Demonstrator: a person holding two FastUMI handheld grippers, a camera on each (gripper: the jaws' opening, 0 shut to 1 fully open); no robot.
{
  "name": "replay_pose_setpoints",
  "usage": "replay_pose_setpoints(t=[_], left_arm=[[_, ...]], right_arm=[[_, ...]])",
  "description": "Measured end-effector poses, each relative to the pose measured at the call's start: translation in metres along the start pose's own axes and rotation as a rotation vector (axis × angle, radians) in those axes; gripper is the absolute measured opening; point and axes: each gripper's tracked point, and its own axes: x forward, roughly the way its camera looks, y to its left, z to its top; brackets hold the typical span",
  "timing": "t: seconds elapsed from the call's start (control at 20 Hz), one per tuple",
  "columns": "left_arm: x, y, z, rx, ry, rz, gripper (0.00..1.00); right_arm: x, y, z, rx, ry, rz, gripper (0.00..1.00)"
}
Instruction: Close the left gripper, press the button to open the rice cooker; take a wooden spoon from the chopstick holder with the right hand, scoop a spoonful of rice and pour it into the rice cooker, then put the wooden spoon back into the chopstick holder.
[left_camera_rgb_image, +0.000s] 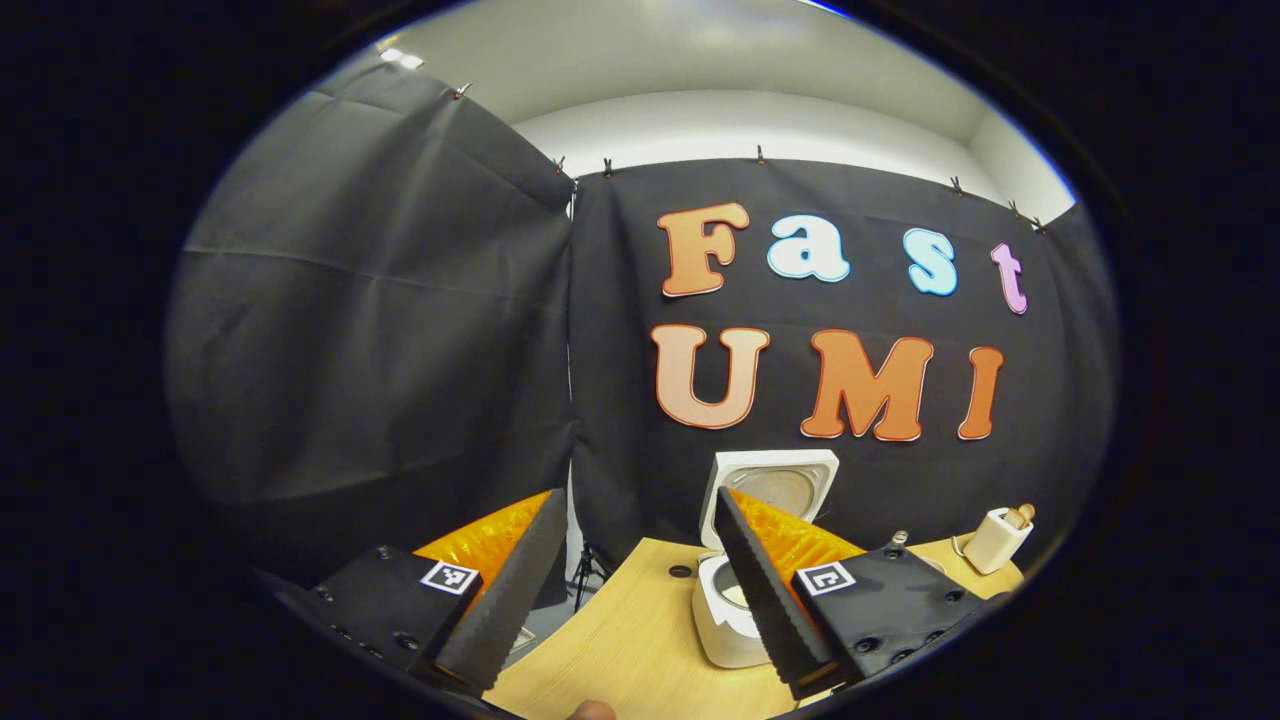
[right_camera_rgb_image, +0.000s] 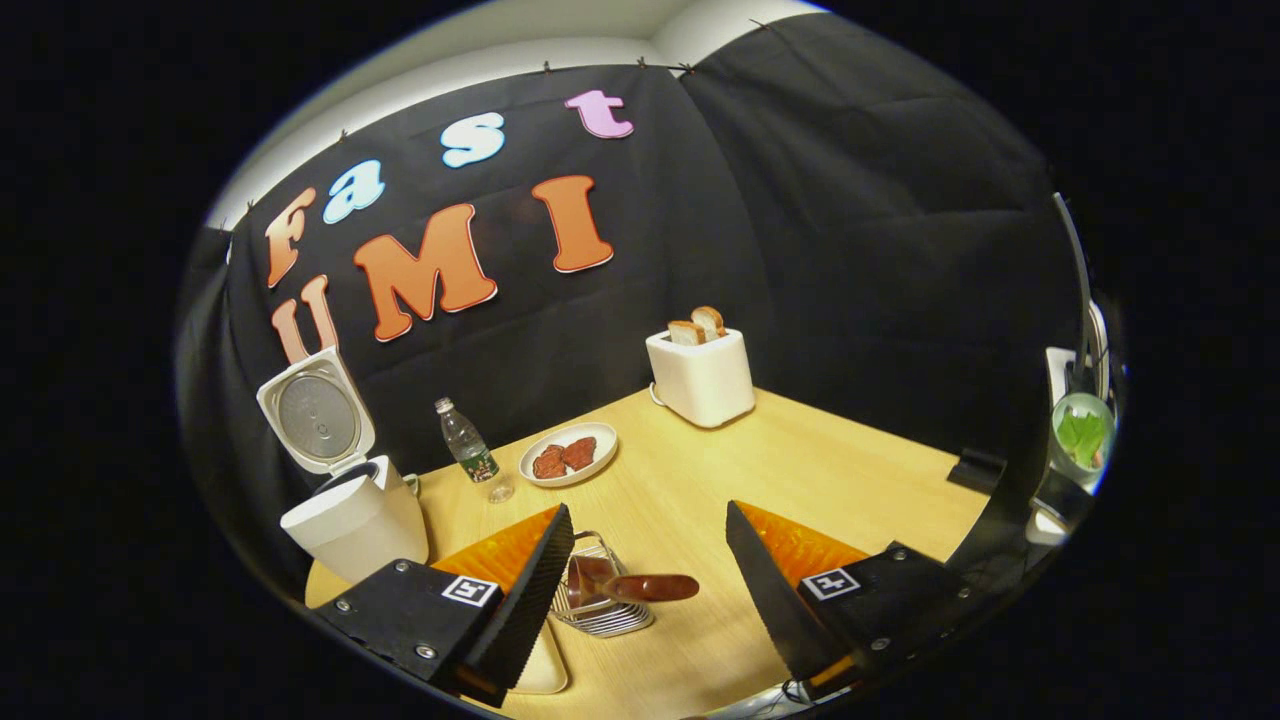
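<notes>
The white rice cooker (left_camera_rgb_image: 728, 620) stands on the wooden table with its lid (left_camera_rgb_image: 770, 480) up; my left gripper (left_camera_rgb_image: 640, 497) hangs open above and in front of it, one finger covering part of the pot. In the right gripper view the rice cooker (right_camera_rgb_image: 355, 520) is at the left, its lid (right_camera_rgb_image: 315, 410) raised. A wire chopstick holder (right_camera_rgb_image: 605, 610) sits between the fingers of my open right gripper (right_camera_rgb_image: 648, 508), apart from them. The wooden spoon (right_camera_rgb_image: 640, 587) rests in the holder, its handle pointing right. Neither gripper holds anything.
A white toaster (right_camera_rgb_image: 700, 375) with bread stands at the back of the table (right_camera_rgb_image: 800, 470); the toaster (left_camera_rgb_image: 995, 540) also appears at the right. A plate (right_camera_rgb_image: 570, 455) of reddish food and a small bottle (right_camera_rgb_image: 467, 440) stand nearby. A beige tray (right_camera_rgb_image: 545, 660) lies under the right gripper's left finger.
</notes>
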Motion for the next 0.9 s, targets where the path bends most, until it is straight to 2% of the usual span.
replay_pose_setpoints(t=[0.2, 0.3, 0.4, 0.45, 0.5, 0.55, 0.7, 0.75, 0.9], left_arm=[[0.000, -0.001, -0.005, 0.008, 0.003, 0.004, 1.00], [0.002, -0.001, -0.011, 0.016, 0.019, 0.005, 1.00], [0.004, 0.001, -0.016, 0.030, 0.030, 0.013, 0.98], [0.003, 0.002, -0.018, 0.035, 0.035, 0.014, 0.98], [0.004, 0.003, -0.019, 0.035, 0.038, 0.017, 1.00], [0.005, 0.002, -0.022, 0.035, 0.044, 0.017, 1.00], [0.008, 0.006, -0.025, 0.026, 0.056, 0.023, 1.00], [0.007, 0.006, -0.027, 0.020, 0.057, 0.022, 0.98], [0.008, 0.009, -0.028, 0.008, 0.060, 0.018, 1.00]], right_arm=[[0.007, 0.004, -0.029, 0.056, 0.052, 0.008, 0.95], [0.009, 0.008, -0.037, 0.097, 0.076, 0.020, 0.91], [0.010, 0.010, -0.042, 0.145, 0.088, 0.027, 0.78], [0.011, 0.009, -0.043, 0.163, 0.092, 0.022, 0.69], [0.012, 0.008, -0.042, 0.180, 0.093, 0.025, 0.64], [0.010, 0.009, -0.042, 0.204, 0.103, 0.037, 0.53], [0.011, 0.029, -0.034, 0.254, 0.145, 0.108, 0.37], [0.012, 0.036, -0.034, 0.256, 0.159, 0.124, 0.28], [0.016, 0.046, -0.028, 0.147, 0.164, 0.110, 0.15]])
